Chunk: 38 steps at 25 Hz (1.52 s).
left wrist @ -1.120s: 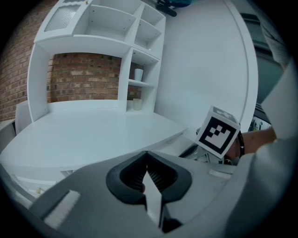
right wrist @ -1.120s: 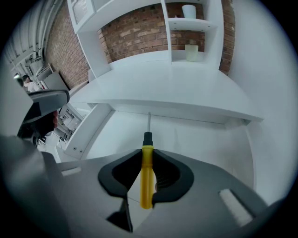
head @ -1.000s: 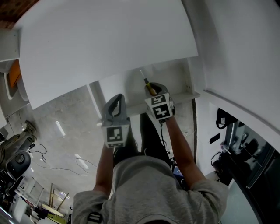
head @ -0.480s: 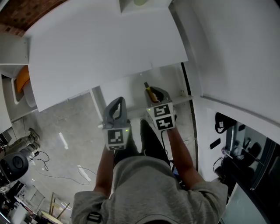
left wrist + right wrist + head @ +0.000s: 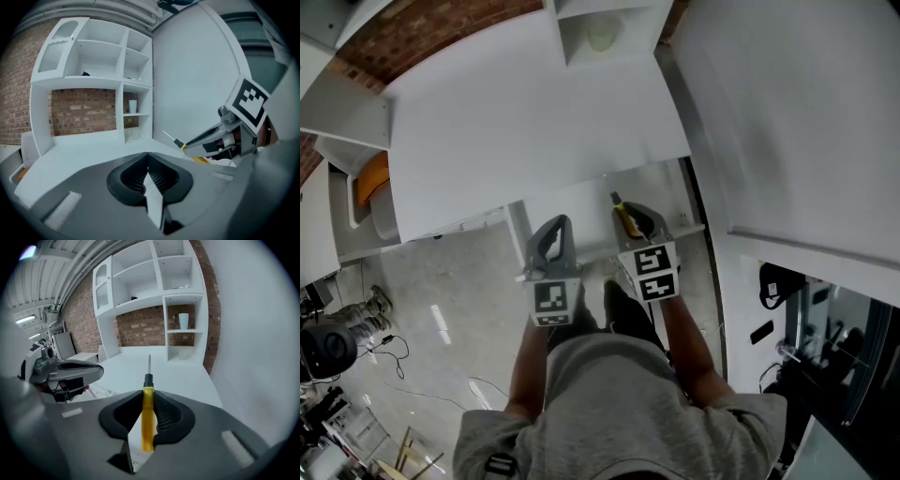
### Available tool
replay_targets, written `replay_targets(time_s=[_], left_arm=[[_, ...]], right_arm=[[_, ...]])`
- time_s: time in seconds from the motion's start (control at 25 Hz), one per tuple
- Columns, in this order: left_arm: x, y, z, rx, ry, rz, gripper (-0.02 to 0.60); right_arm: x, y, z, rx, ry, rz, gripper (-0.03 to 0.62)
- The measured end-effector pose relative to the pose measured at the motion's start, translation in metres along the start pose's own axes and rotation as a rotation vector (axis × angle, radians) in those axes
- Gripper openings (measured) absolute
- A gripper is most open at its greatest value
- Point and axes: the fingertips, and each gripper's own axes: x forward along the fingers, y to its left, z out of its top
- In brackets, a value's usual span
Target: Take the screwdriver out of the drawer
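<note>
**Screwdriver clamped in the right gripper, in front of the white desk**

No drawer can be made out with certainty in any view; in the head view the person's hands are covered by the marker cubes, and the butt of the screwdriver is cut off behind the right gripper; its thin metal tip is hard to see against the white desk.

The right gripper view is plain: the jaws are clenched on the yellow handle of the screwdriver; the handle runs straight up between the pads, its black collar and steel shaft jutting past the fingertips toward the desk top and a shelf unit holding a white cup.

The left gripper has its jaws pressed together with nothing between them; it sits just beside the right gripper, apart from it and clear of the screwdriver.
</note>
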Motion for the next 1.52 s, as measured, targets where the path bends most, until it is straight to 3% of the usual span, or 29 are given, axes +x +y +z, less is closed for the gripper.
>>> replay_targets(time_s=[0.4, 0.84, 1.52], left_arm=[[-0.034, -0.009, 0.035, 0.008, -0.069, 0.102, 0.012], [-0.058, 0.004, 0.063, 0.025, -0.134, 0.234, 0.012], [-0.084, 0.085, 0.056, -0.022, -0.118, 0.423, 0.012]], right_arm=[[-0.045, 0.013, 0.031, -0.067, -0.106, 0.057, 0.078], [-0.051, 0.035, 0.053, -0.145, -0.154, 0.165, 0.078], [-0.005, 0.100, 0.087, -0.250, -0.123, 0.325, 0.078]])
